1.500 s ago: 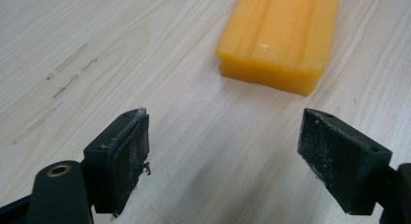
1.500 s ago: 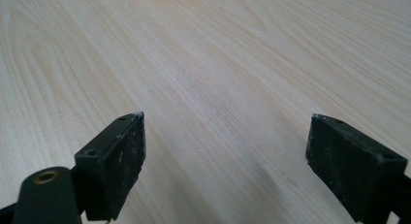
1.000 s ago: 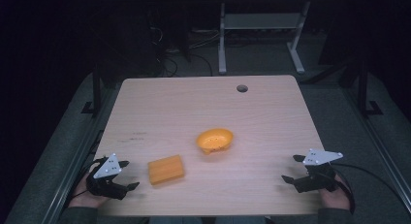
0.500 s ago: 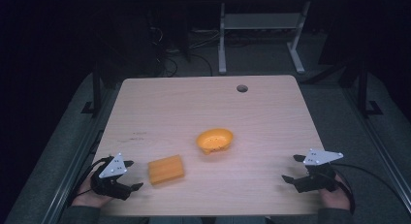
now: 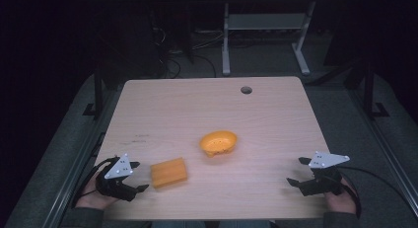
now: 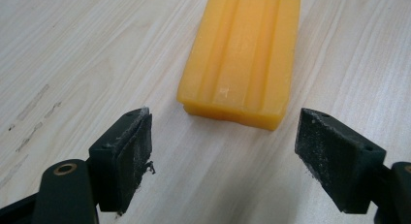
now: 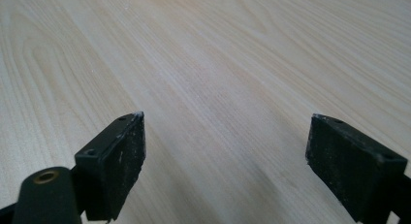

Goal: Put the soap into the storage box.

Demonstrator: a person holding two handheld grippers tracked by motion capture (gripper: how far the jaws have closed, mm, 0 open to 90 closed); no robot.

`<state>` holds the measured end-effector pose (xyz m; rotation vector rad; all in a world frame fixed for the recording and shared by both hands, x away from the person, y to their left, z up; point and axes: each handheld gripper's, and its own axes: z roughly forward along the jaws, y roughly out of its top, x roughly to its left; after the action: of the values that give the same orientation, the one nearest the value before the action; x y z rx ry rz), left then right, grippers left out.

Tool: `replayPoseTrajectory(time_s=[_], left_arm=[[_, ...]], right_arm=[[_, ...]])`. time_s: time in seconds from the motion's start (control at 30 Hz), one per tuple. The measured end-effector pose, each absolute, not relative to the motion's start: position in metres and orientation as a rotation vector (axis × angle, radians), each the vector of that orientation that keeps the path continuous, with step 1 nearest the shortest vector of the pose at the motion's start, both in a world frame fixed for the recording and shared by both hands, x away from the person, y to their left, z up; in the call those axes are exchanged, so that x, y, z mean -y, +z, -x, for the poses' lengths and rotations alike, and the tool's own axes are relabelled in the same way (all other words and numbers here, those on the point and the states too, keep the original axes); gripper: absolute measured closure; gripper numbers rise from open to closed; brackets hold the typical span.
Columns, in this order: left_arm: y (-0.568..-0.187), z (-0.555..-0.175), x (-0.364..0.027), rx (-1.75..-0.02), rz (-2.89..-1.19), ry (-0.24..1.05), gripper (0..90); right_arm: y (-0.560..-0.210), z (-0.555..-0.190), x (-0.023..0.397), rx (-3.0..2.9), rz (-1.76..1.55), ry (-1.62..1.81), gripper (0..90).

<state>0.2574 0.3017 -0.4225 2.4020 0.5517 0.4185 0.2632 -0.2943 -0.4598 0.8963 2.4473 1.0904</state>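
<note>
So the left gripper (image 5: 139,176) sits with jaws spread wide, empty, just short of the orange block (image 5: 168,172), which lies flat near the table's (image 5: 197,109) front-left edge; the jaws barely straddle its width in the left gripper view, so my guess is one pad (image 6: 130,151) could clip a corner and shove it sideways instead of closing around it; the block (image 6: 242,54) looks waxy or rubbery, ridged lengthwise, so a grip might slip along the grooves; the right gripper (image 5: 296,172) rests wide open too, holding nothing, over pale wood grain; a shallow orange bowl (image 5: 219,142) sits mid-table, well clear.
</note>
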Motion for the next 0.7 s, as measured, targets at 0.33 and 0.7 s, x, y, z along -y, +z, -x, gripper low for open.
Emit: replayPoseTrajectory(time_s=[0.33,0.7], left_arm=[[-0.417,-0.265,-0.293,-0.534,-2.39,0.404,20.0],[-0.41,-0.27,-0.282,-0.49,-2.398,0.405,20.8]], right_arm=[[-0.46,-0.264,0.294,-2.451,-0.896,1.084,13.7],[-0.459,-0.263,0.295,-2.44,-0.904,1.083,13.7]])
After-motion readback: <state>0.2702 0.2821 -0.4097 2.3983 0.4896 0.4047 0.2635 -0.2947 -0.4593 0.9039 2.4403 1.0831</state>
